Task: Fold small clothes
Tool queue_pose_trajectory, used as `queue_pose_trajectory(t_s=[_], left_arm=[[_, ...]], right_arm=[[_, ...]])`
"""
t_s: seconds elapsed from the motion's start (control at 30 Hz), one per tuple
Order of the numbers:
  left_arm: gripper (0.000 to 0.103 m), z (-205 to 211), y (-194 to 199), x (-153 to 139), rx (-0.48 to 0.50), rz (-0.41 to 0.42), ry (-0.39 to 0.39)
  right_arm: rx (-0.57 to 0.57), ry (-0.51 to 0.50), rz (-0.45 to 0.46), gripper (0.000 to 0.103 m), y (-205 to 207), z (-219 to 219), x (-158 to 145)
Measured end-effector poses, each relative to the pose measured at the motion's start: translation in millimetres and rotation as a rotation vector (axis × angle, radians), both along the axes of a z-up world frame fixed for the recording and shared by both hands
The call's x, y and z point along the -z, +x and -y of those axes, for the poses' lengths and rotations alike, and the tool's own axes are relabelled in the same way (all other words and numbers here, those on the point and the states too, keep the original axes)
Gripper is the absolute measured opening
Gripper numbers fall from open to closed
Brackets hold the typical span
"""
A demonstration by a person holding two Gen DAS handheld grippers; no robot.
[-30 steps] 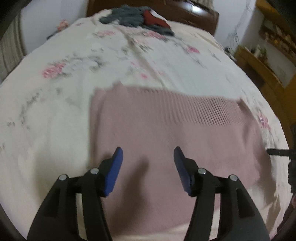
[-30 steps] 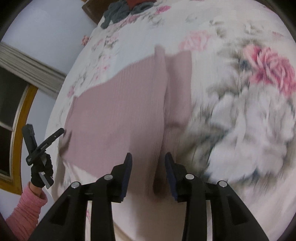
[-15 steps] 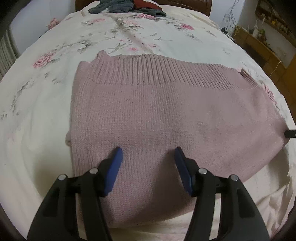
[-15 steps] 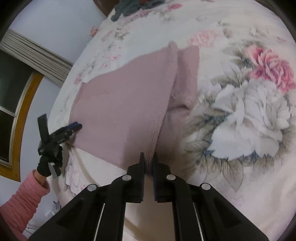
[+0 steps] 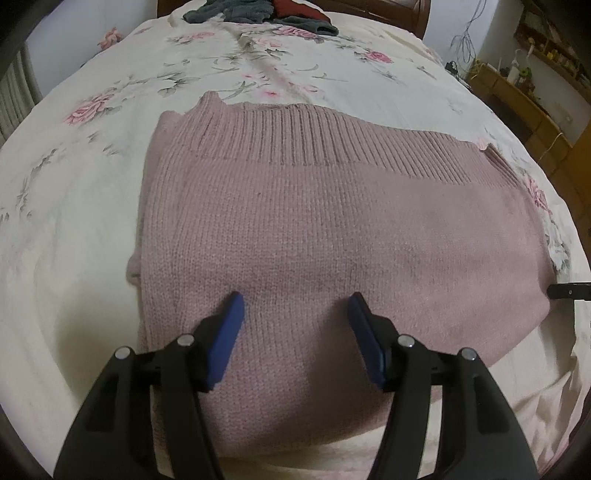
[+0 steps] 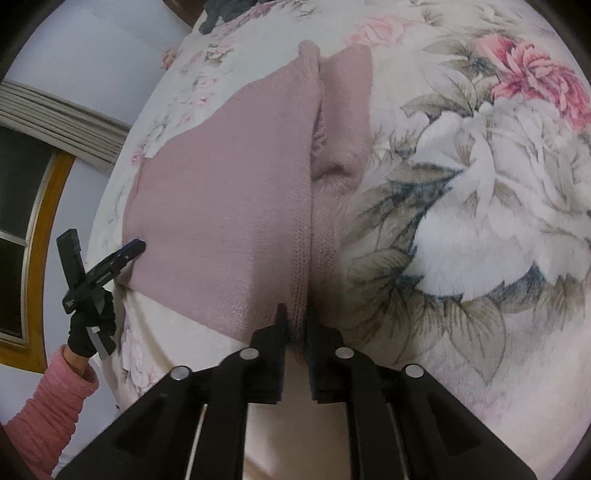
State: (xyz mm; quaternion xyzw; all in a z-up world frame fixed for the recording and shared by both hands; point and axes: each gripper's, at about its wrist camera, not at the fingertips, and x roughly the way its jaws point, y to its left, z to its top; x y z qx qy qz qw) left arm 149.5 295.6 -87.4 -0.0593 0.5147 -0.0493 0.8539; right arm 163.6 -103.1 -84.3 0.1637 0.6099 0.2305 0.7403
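A dusty-pink knitted sweater (image 5: 314,229) lies folded flat on the floral bedspread (image 5: 74,192), its ribbed hem toward the far side. My left gripper (image 5: 295,314) hovers open just above the sweater's near edge, blue pads wide apart, nothing between them. In the right wrist view the same sweater (image 6: 229,192) runs away to the upper left, and my right gripper (image 6: 295,325) is shut on its near corner edge. The left gripper (image 6: 129,251) shows there too, at the sweater's far corner. A tip of the right gripper (image 5: 569,291) shows at the left view's right edge.
A heap of dark grey and red clothes (image 5: 258,11) lies at the head of the bed by the wooden headboard. A wooden shelf unit (image 5: 535,96) stands to the right of the bed. A window with a yellow frame (image 6: 33,221) and a person's pink sleeve (image 6: 48,413) are at left.
My right gripper has closed on the sweater's edge, from open a second ago. My left gripper has come in lower over the sweater and stays open.
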Motion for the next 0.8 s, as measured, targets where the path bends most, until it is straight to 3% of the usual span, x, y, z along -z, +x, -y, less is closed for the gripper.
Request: queue_pose_trajectory(t_s=[0.03, 0.1, 0.3, 0.6, 0.8], left_arm=[[0.062, 1.4, 1.2, -3.2, -0.003, -0.003, -0.007], [0.062, 3.9, 4.1, -12.1, -0.005, 0.004, -0.042], [0.065, 18.5, 26.4, -30.3, -0.018, 0.037, -0.088], [0.065, 27.1, 55.7, -17.1, -0.046, 0.013, -0.131], [0.065, 20.6, 58.8, -7.1, -0.060, 0.004, -0.162]], right_arm=[[0.007, -0.001, 0.015, 0.019, 1.4, -0.6, -4.7], [0.022, 0.009, 0.054, 0.044, 6.4, 3.7, -16.9], [0.079, 0.054, 0.087, 0.060, 37.5, 10.0, -34.1], [0.129, 0.075, -0.005, 0.066, 75.9, 16.7, 1.9], [0.129, 0.089, -0.015, 0.066, 85.8, 12.0, 15.4]])
